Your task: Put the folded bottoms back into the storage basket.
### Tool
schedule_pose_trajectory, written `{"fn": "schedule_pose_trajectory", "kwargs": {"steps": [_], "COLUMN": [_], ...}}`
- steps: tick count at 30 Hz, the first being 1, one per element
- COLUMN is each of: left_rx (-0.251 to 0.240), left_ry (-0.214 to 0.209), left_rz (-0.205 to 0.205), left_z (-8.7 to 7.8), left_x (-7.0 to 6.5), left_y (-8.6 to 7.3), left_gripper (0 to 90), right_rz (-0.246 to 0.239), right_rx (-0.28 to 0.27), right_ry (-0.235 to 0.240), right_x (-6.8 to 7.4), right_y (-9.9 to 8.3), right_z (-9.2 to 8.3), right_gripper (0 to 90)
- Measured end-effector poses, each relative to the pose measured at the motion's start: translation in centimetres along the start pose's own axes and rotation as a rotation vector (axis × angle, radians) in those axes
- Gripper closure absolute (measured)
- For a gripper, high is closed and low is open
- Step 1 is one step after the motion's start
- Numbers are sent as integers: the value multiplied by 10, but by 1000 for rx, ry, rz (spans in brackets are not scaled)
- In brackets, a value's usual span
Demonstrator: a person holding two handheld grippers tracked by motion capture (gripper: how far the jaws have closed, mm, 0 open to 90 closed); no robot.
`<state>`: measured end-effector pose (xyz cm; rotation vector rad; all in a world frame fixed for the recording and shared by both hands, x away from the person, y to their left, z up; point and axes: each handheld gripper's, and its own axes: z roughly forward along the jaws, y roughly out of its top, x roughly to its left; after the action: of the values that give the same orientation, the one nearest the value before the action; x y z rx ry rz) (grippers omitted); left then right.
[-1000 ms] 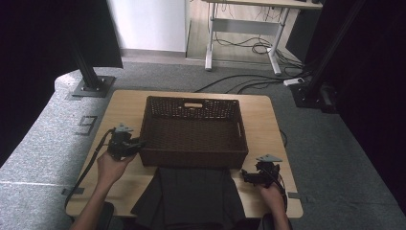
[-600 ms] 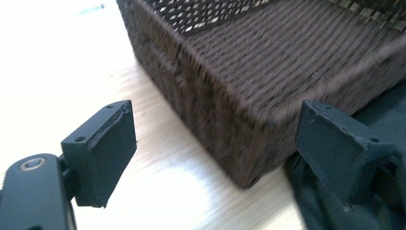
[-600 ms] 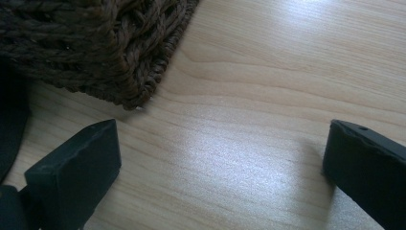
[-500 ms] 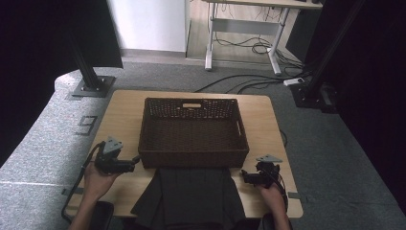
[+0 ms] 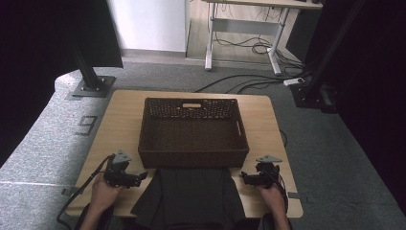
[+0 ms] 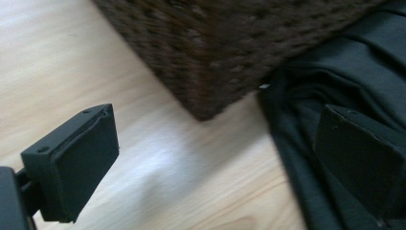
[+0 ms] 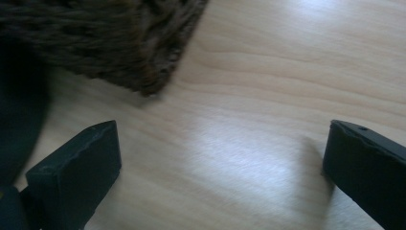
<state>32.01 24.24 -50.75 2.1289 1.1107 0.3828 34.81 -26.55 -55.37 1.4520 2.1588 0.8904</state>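
Dark cloth lies at near table edge, just in front of empty wicker basket. Your left gripper has jaws just spread wide, nothing between; right gripper released too. Cloth not yet grasped; whole job left, by look of it.

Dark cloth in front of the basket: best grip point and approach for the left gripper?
Take the cloth at its near-left edge, coming in from the left with the left gripper. That edge lies loose on bare table, clear of the basket; its far edge is tucked against the basket.
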Motion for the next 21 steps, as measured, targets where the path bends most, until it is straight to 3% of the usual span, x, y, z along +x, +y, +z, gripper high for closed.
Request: {"fn": "schedule_pose_trajectory", "kwargs": {"steps": [1,5,8,12,16,21], "left_rx": [5,8,-3,0,0,13], "left_ry": [-11,-15,-75,-84,-109,-121], "left_rz": [5,19,-3,5,9,20], "left_z": [5,11,16,19,20,22], "left_x": [-5,-15,-21,-28,-35,-44], "left_y": [-1,0,0,-1,-2,-5], "left_gripper": [15,13,20,29,26,3], "right_rz": [6,-1,9,4,-22,-39], "right_rx": [7,10,4,0,5,14], "right_ry": [37,69,112,166,231,280], "right_x": [3,9,15,26,46,67], "right_y": [1,1,2,2,2,4], "right_z": [-2,-8,-15,-23,-27,-26], "right_gripper": [2,3,0,0,0,0]}}
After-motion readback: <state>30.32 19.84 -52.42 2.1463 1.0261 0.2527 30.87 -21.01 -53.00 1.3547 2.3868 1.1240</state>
